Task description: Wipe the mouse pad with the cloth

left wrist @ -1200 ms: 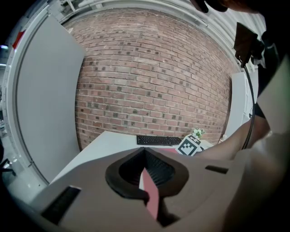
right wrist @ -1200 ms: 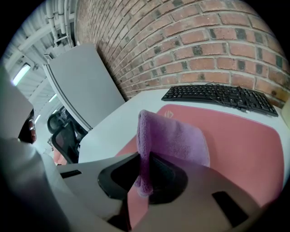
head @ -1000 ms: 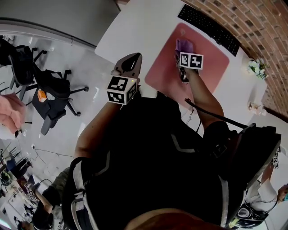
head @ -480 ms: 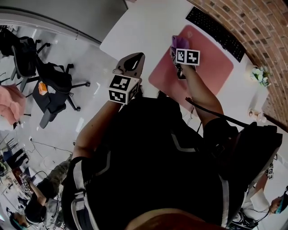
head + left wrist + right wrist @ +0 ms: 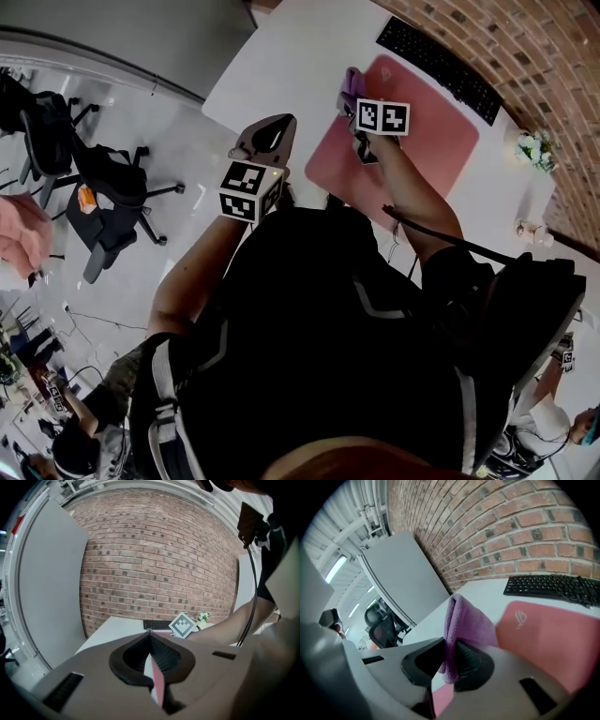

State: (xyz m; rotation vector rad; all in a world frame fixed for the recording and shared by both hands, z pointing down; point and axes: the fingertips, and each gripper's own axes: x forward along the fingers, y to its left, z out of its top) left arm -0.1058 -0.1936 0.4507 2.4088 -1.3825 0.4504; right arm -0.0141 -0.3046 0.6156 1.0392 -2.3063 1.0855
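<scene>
The right tongs were clamped on the purple cloth at the ten-o'clock corner of the pink mouse pad; the left tongs, closed on nothing, hung by the worktop's seven-o'clock edge; wiping seemed under way, the share done unreadable.

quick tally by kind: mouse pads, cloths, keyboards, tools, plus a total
mouse pad: 1
cloth: 1
keyboard: 1
tools: 2 (left tool, right tool)
total: 5
</scene>
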